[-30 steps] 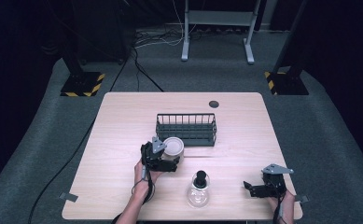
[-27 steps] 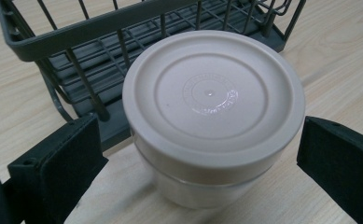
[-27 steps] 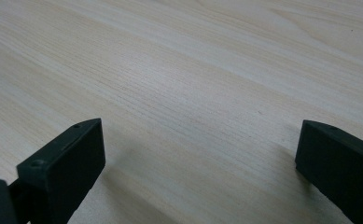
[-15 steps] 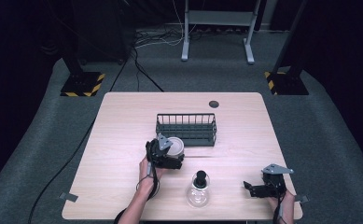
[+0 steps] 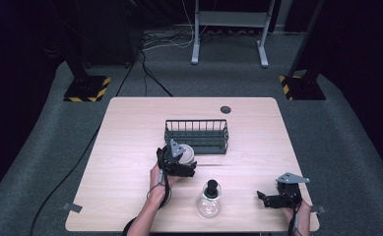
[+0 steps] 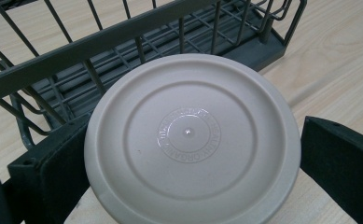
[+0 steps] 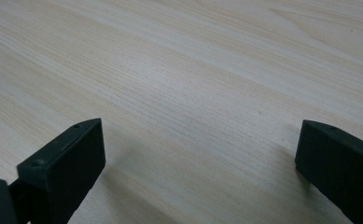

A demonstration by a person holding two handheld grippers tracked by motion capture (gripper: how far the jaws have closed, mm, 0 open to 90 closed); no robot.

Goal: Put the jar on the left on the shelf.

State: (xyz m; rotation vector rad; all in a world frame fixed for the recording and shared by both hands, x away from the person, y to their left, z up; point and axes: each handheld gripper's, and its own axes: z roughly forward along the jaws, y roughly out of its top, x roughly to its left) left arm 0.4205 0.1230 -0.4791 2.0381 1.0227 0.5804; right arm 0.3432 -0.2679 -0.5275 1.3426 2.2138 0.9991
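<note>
Gripping a beige bowl [image 6: 193, 140], the left claw [image 5: 181, 160] nears the wire rack [image 5: 197, 133].

left claw [image 5: 186, 160]: grips pale bowl [image 5: 186, 154] beside wire basket [image 5: 197, 136] | right claw [image 5: 264, 197]: near table edge

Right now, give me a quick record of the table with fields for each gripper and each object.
left gripper: jaws closed on the beige bowl, bottom facing the camera
right gripper: jaws open, nothing between them, low over the table
wire rack: just beyond the bowl
glass jar: black stopper, stands between the two grippers
</note>
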